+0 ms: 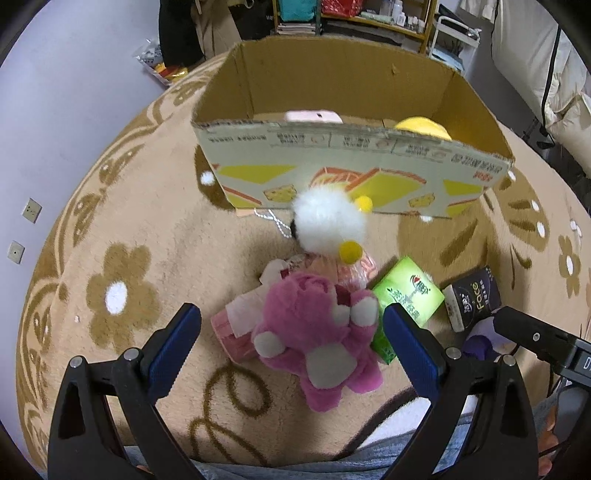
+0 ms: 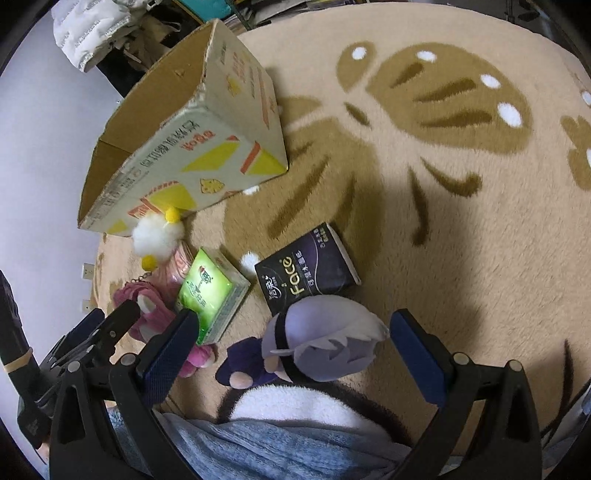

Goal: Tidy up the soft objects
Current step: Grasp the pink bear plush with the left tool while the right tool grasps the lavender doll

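Observation:
A pink plush bear [image 1: 317, 332] lies on the beige rug between the fingers of my open left gripper [image 1: 291, 332], which hovers over it. Beyond it lie a pink tissue pack [image 1: 236, 332] and a white fluffy toy with yellow pompoms [image 1: 325, 225]. A green tissue pack [image 1: 406, 295] and a black tissue pack [image 1: 472, 299] sit to the right. In the right wrist view a lilac-haired plush doll [image 2: 314, 347] lies between the fingers of my open right gripper [image 2: 295, 343]. The cardboard box [image 1: 332, 162] stands behind, holding a pink item [image 1: 314, 116] and a yellow plush [image 1: 421, 127].
The rug [image 2: 461, 184] has brown flower patterns, with bare floor space to the right of the box. Shelves and bags [image 1: 332, 14] stand past the rug's far edge. A person's blue-trousered legs [image 2: 277, 443] fill the near edge.

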The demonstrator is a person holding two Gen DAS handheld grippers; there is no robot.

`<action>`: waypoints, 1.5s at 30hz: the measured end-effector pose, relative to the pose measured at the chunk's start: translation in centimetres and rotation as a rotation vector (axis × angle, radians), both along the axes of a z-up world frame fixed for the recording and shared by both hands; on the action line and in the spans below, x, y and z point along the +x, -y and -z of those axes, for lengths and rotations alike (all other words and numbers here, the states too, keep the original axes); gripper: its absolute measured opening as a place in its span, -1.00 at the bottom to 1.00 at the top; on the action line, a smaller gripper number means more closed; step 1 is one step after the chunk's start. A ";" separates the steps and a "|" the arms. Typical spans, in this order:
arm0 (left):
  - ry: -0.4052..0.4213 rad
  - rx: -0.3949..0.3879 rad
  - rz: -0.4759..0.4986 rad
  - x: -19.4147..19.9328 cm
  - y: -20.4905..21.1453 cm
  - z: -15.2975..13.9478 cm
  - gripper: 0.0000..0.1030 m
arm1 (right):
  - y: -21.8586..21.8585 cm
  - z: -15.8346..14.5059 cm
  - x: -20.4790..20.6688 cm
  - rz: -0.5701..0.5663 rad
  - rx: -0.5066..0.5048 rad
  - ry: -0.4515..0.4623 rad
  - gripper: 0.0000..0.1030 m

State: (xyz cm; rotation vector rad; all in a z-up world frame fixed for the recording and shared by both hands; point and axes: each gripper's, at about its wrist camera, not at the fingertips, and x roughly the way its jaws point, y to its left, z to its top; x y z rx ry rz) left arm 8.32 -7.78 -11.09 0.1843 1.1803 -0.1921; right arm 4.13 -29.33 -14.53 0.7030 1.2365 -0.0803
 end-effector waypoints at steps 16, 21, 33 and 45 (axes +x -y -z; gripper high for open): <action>-0.085 0.000 0.004 0.1 0.7 2.5 0.51 | -1.2 0.2 -0.1 -0.048 -0.125 -0.044 0.27; -0.082 -0.012 0.018 -0.2 0.7 2.5 0.31 | -2.1 -0.2 0.1 -0.096 -0.149 -0.020 0.23; 0.022 0.030 0.045 -2.0 1.0 0.2 0.29 | -2.9 -2.9 -0.4 -0.127 -0.234 0.095 0.15; 0.158 0.068 0.038 -2.7 0.4 -3.1 0.29 | -3.5 -8.2 -1.7 -0.108 -0.355 0.319 0.15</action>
